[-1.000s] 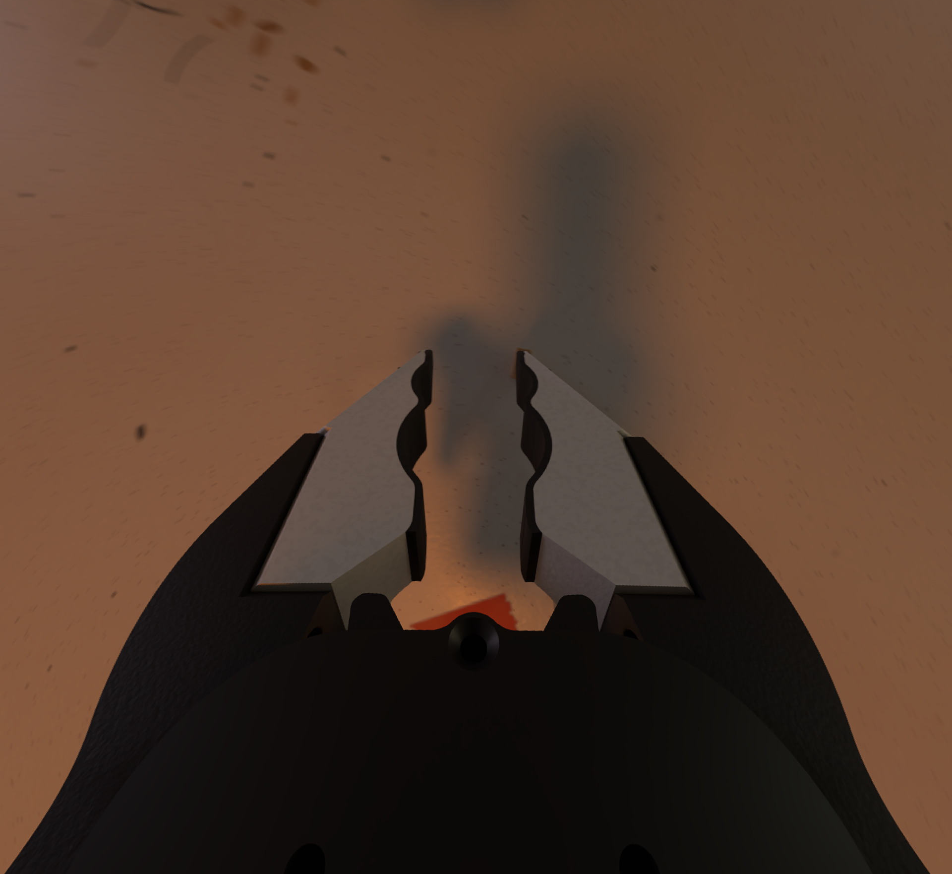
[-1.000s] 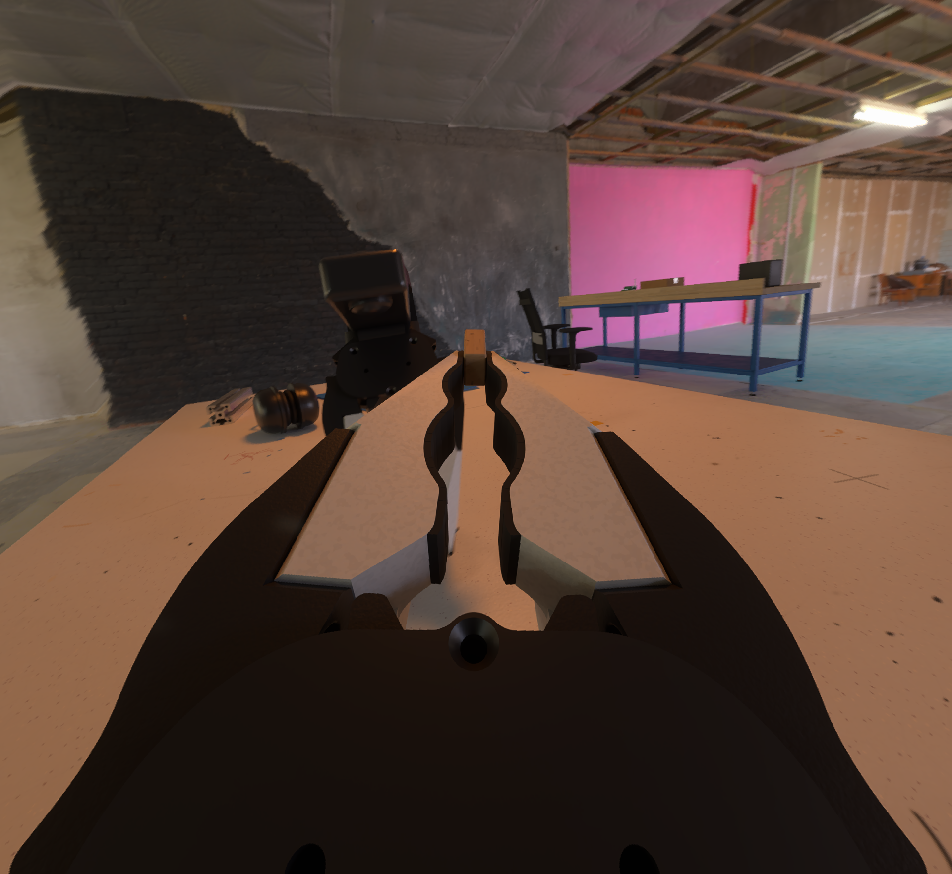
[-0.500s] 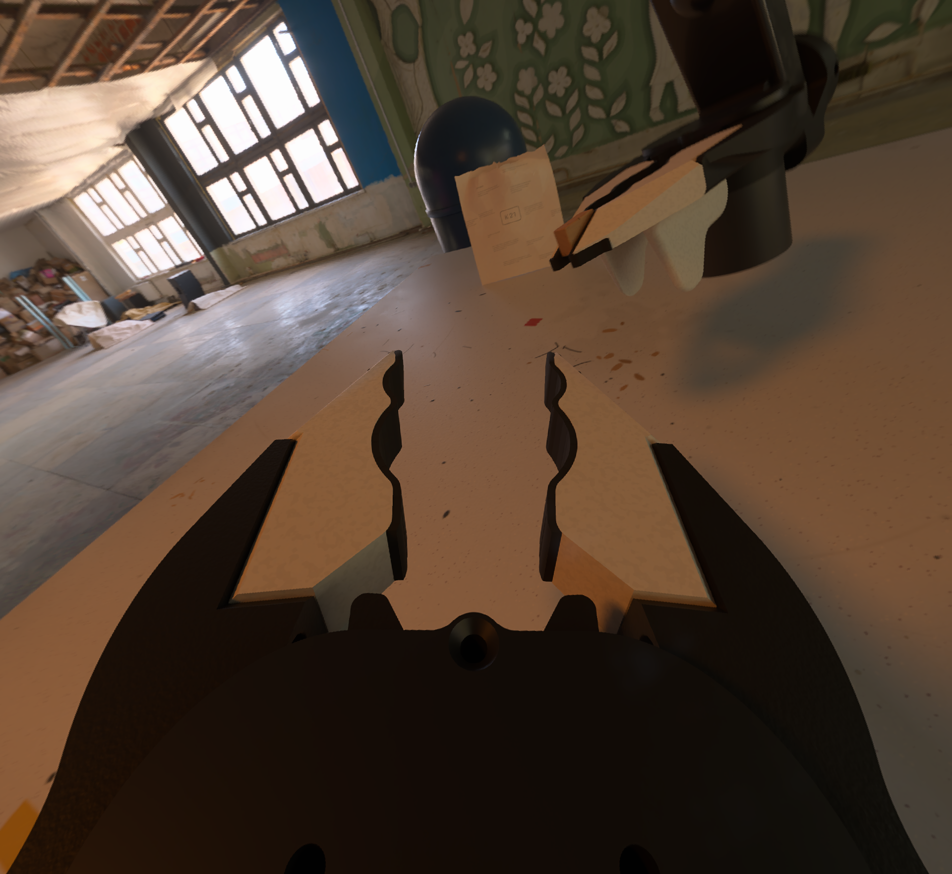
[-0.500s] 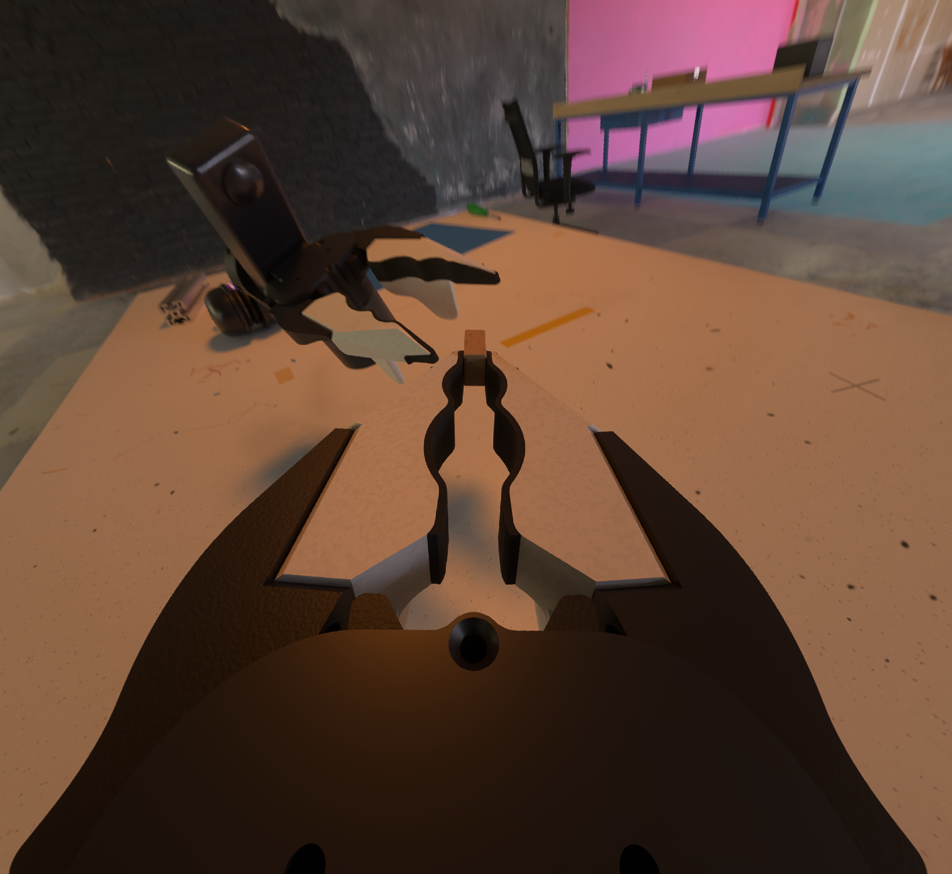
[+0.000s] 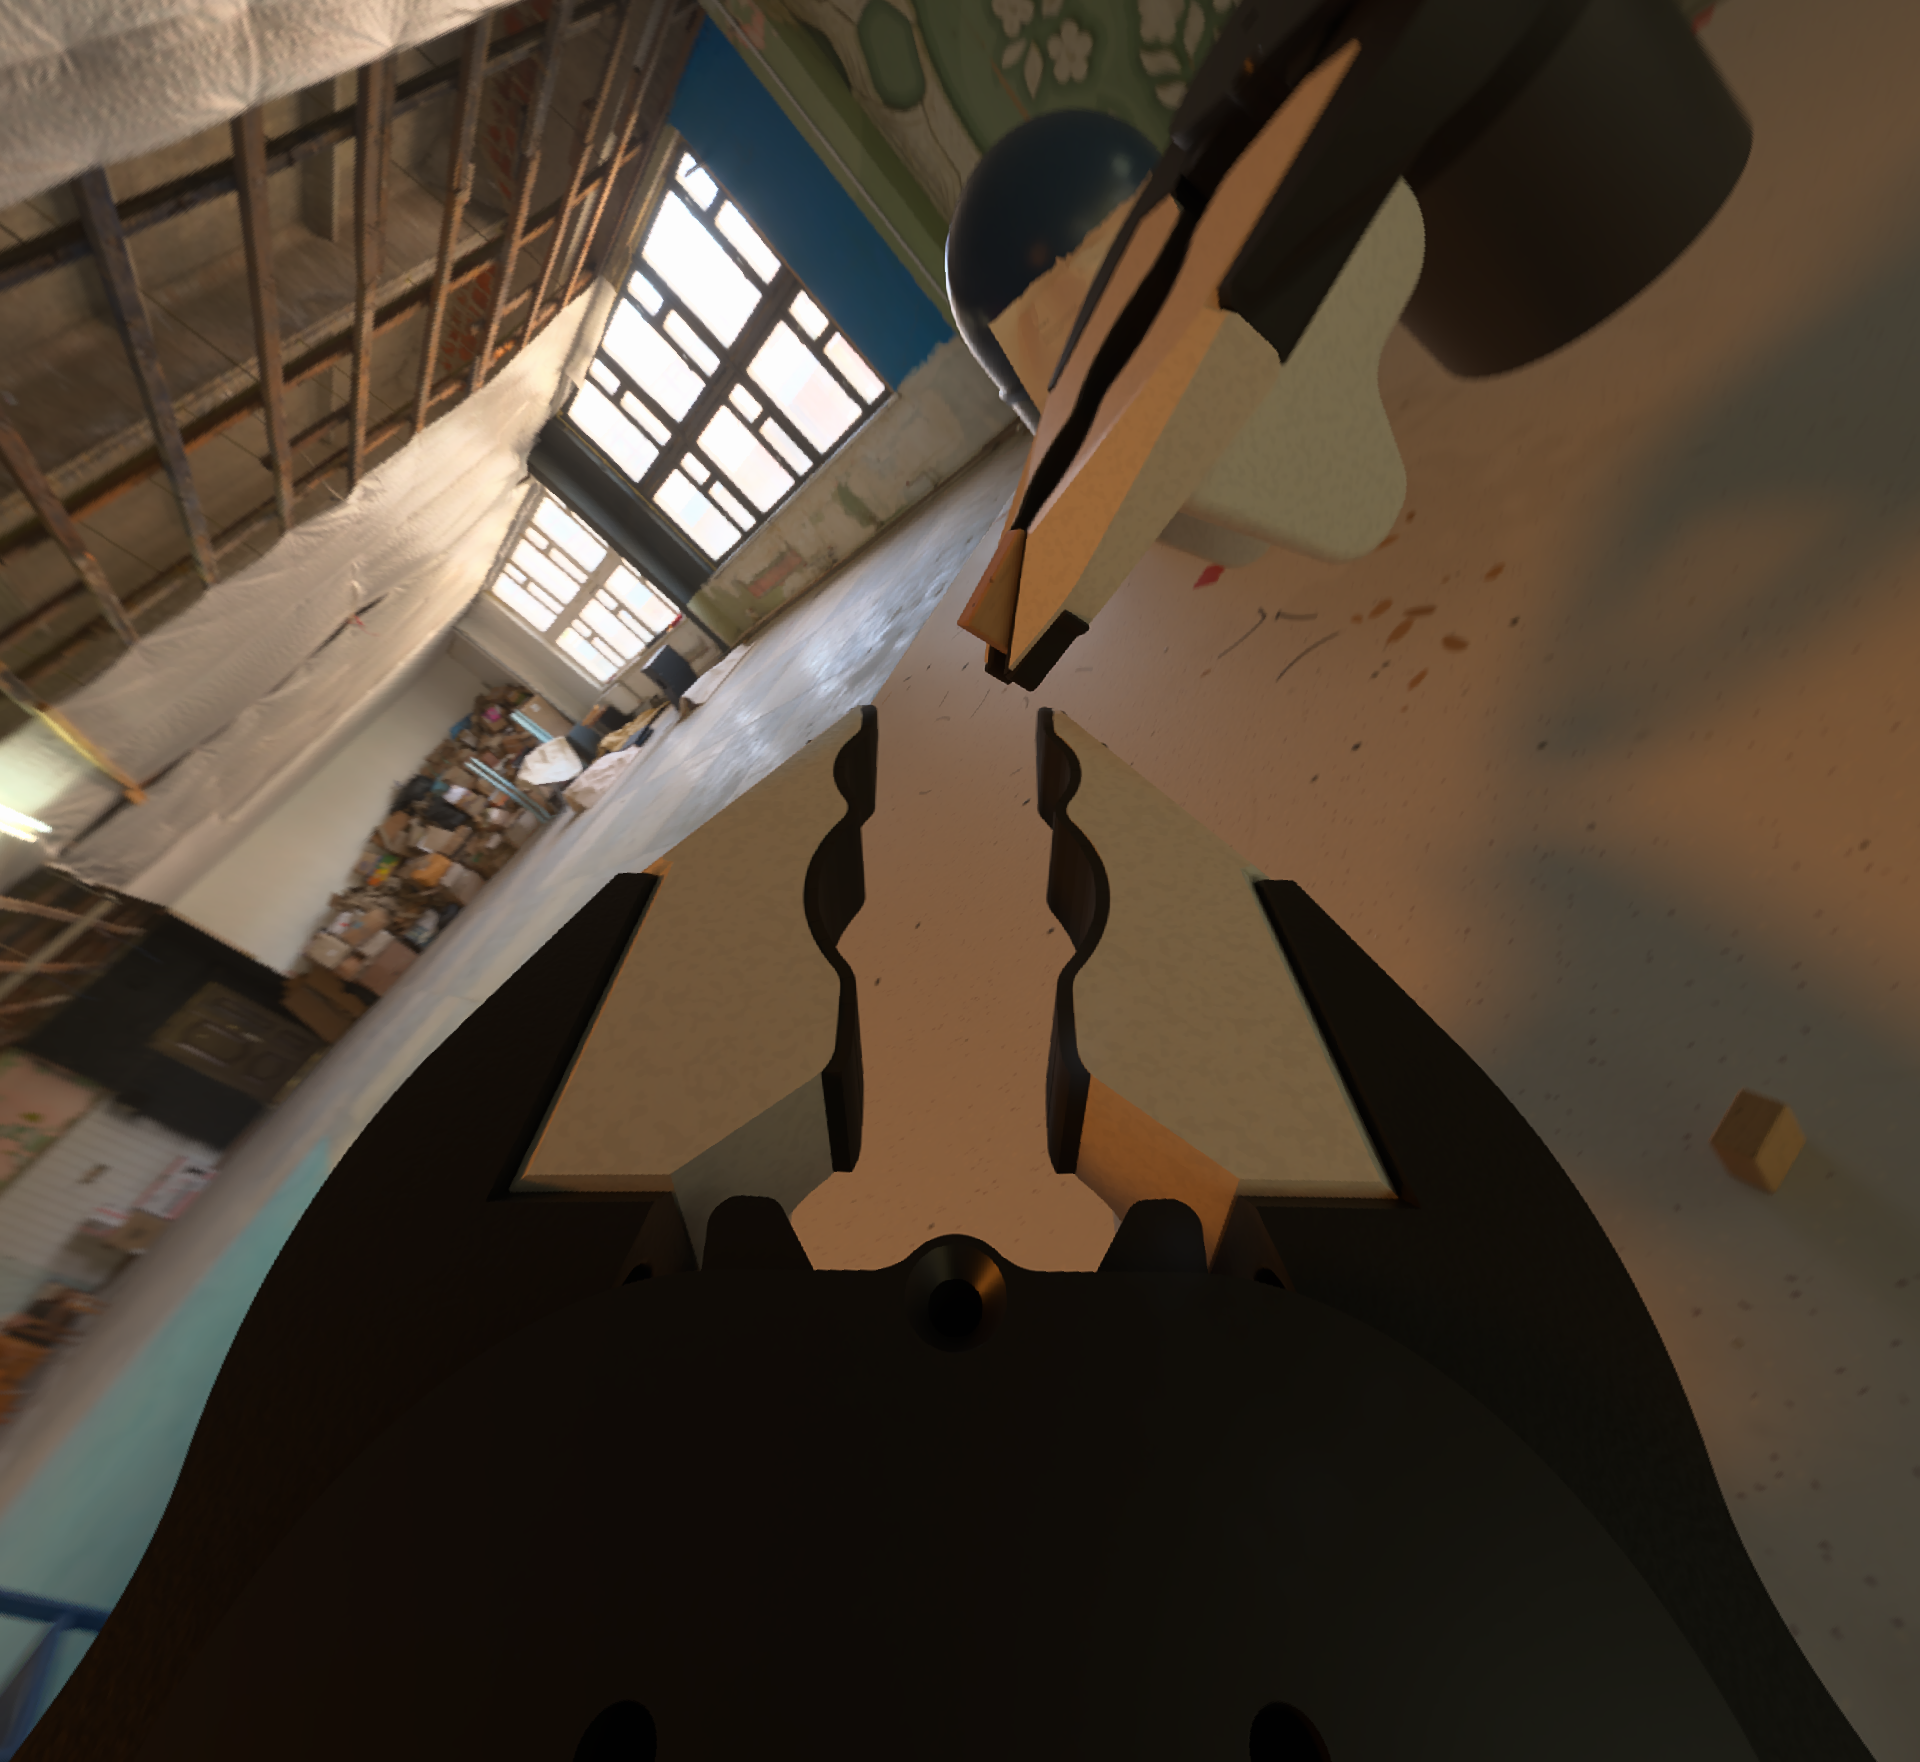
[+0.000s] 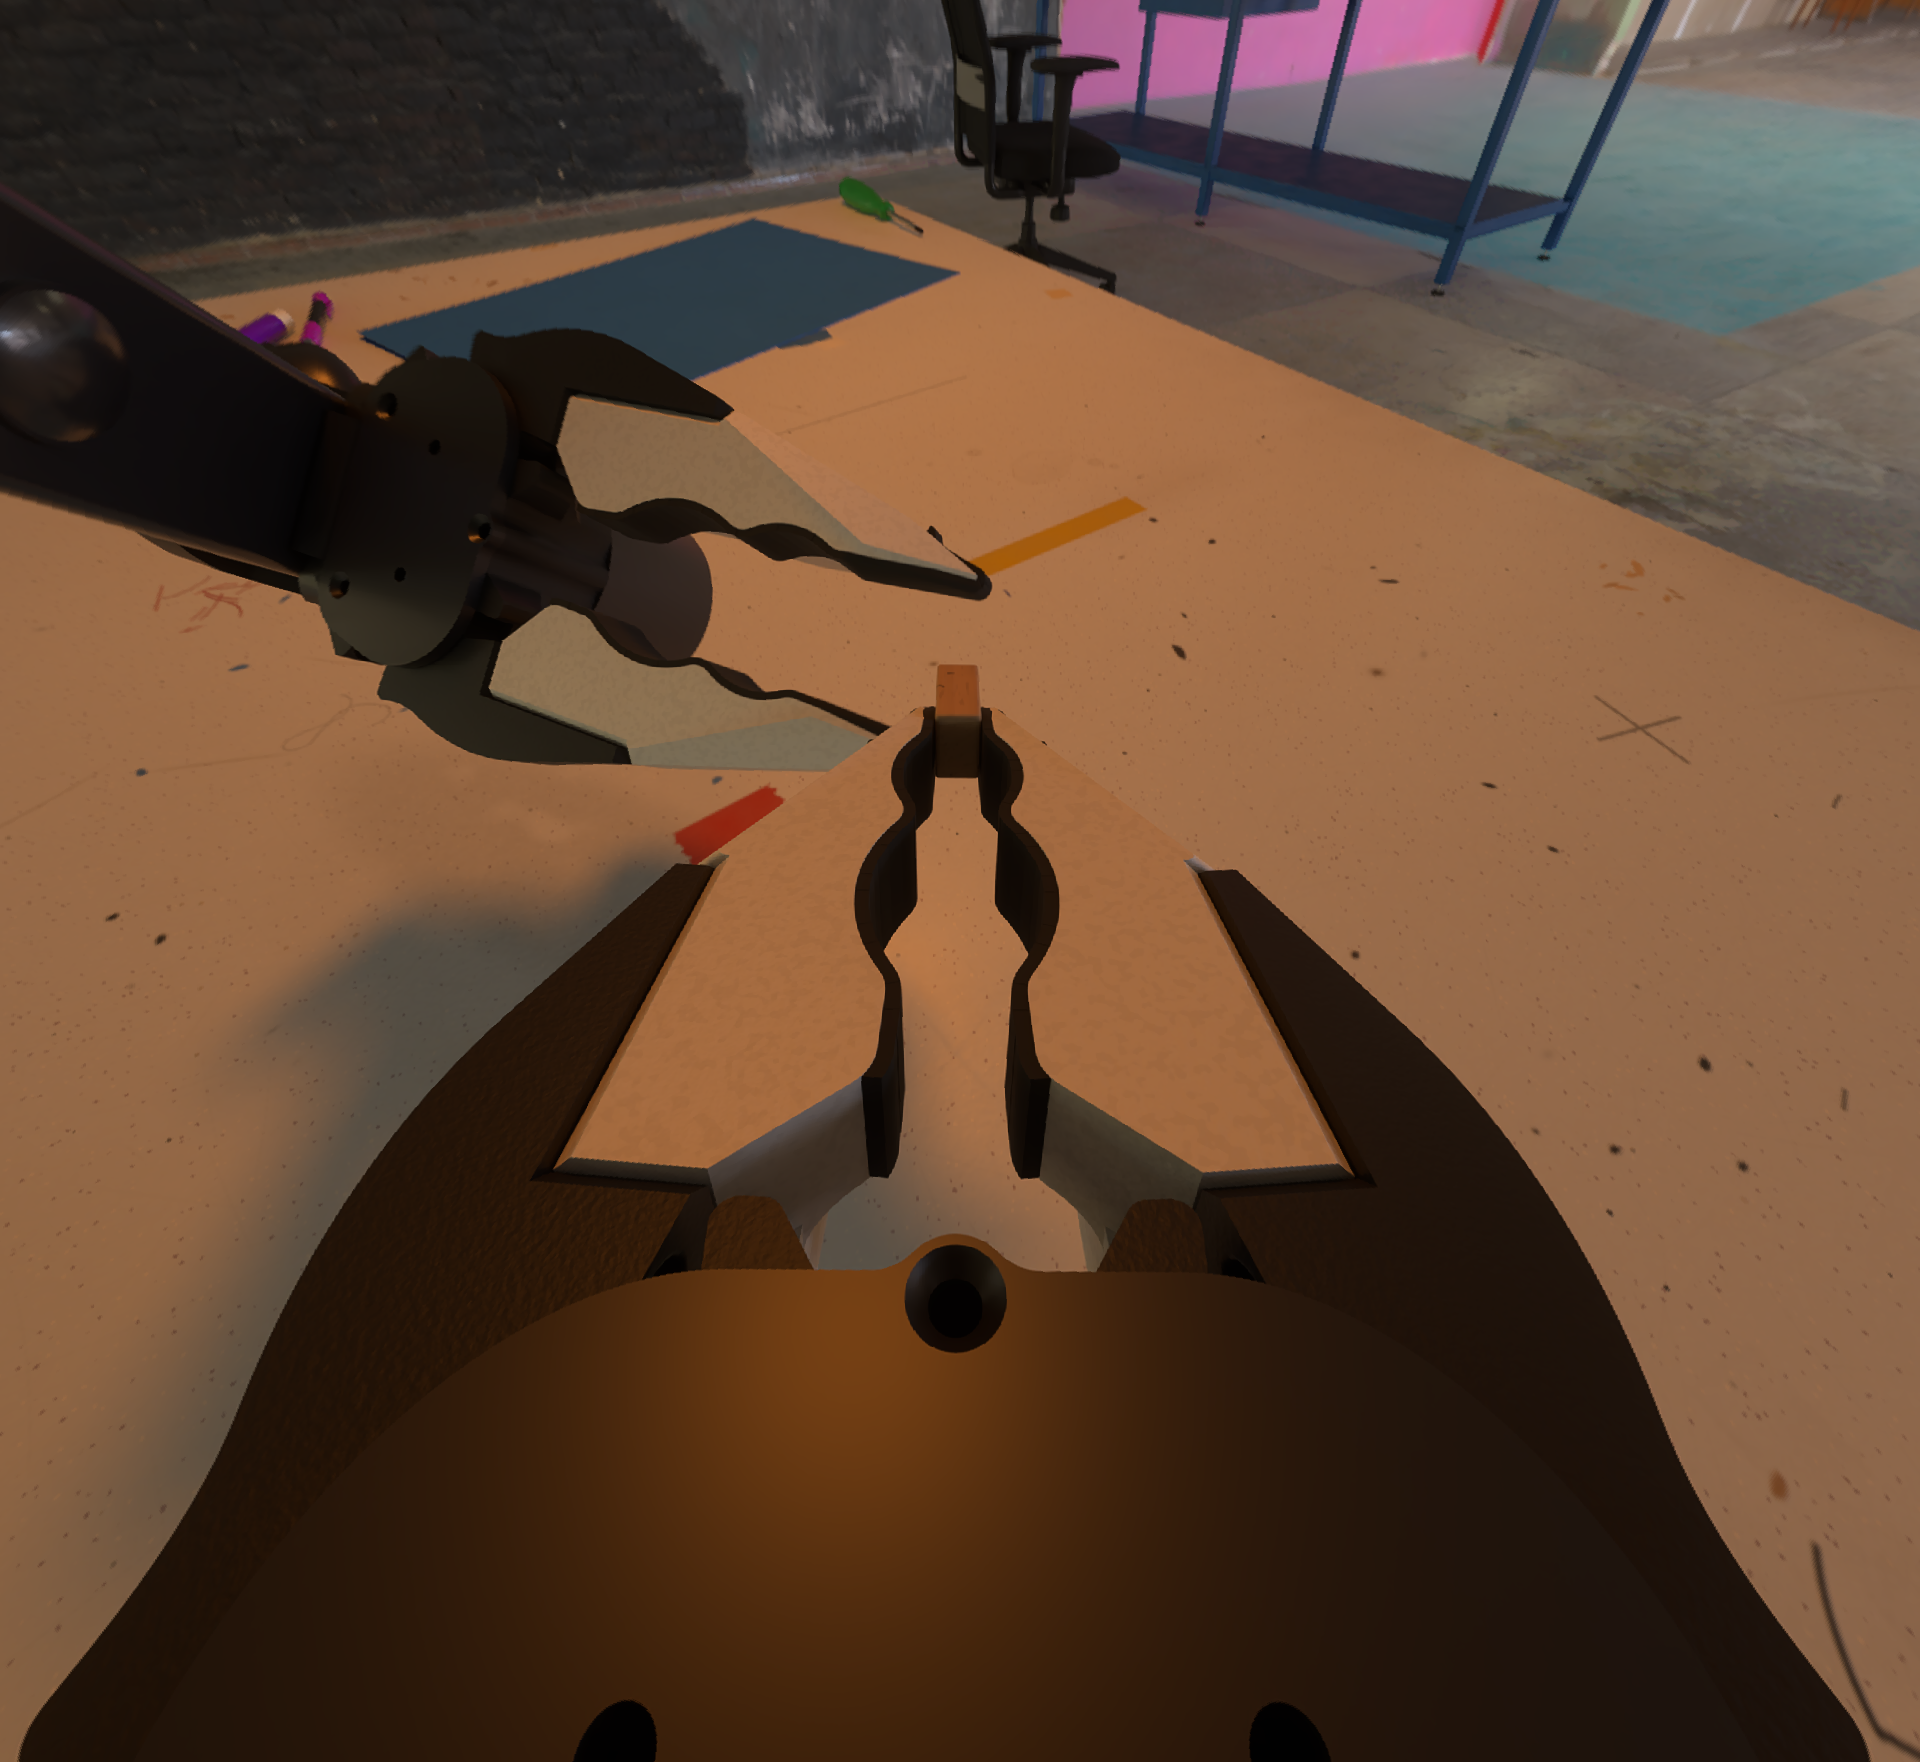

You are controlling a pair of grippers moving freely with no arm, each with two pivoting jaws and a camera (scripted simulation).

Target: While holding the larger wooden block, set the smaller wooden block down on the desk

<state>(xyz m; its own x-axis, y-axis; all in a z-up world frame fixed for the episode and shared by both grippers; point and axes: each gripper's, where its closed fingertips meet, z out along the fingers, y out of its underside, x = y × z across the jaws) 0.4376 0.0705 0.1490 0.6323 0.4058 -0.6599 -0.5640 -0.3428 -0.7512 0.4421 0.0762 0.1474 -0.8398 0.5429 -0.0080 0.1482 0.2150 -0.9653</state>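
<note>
Over on the left, the left gripper [image 6: 925,647] hangs above the desk [image 6: 1351,881] with its fingers spread wide and nothing between them; its own wrist view shows the same empty gap at the left gripper [image 5: 956,725]. Behind it on the desk lie a dark blue mat [image 6: 665,289], purple markers [image 6: 286,320] and a green-handled screwdriver [image 6: 873,203]. A strip of red tape [image 6: 727,824] sits just left of the near fingers. In the middle, the right gripper [image 6: 956,725] is clamped tight on a wooden block [image 6: 957,725], pinched right at the fingertips and held clear of the desk. From the left wrist view, that block [image 5: 989,585] peeks out beside the right gripper's tips. Far right in that view, a small wooden cube [image 5: 1756,1141] rests on the desk, well apart from both grippers.
</note>
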